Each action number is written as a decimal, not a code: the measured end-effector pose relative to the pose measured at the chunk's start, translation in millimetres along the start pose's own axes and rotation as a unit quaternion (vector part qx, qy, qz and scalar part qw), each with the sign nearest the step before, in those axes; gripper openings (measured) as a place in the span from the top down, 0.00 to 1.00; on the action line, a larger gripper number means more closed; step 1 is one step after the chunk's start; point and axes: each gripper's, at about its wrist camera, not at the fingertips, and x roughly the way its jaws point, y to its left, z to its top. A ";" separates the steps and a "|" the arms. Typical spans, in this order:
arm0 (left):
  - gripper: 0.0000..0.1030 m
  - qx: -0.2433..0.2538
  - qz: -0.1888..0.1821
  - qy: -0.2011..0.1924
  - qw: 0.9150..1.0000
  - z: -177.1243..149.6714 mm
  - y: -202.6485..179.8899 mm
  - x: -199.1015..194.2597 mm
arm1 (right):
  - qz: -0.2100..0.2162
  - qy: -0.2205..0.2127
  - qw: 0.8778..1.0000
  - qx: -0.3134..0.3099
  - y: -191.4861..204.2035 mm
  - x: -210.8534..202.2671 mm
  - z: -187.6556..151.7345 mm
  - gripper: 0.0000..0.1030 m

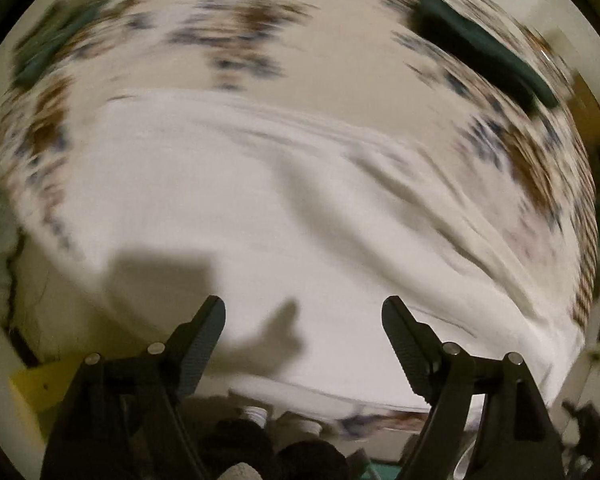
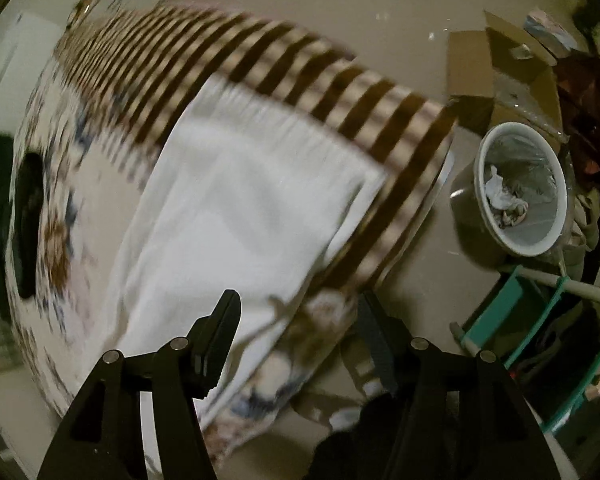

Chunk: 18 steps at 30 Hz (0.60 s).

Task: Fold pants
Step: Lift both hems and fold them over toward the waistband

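White pants spread on patterned cloth. Left gripper and right gripper spread wide above, pinching nothing. White bin holding crumpled trash beside.

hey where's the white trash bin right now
In the right wrist view the white trash bin stands on the floor at the right, just past the striped edge of the tablecloth, below flattened cardboard.

No readable text, label or number shows anywhere.
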 end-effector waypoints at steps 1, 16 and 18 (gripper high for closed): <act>0.23 0.024 0.003 0.010 1.000 -2.8 -21.1 10.3 | -0.004 -0.005 1.000 0.010 -0.4 0.6 9.5 0.38; 0.21 0.166 0.067 0.092 0.980 -58.2 -117.9 99.6 | -0.011 -0.043 0.999 -0.017 -1.3 50.9 53.8 0.89; 0.20 0.168 0.070 0.090 0.979 -60.1 -115.6 98.9 | -0.033 -0.065 0.997 -0.037 3.6 42.8 53.2 0.90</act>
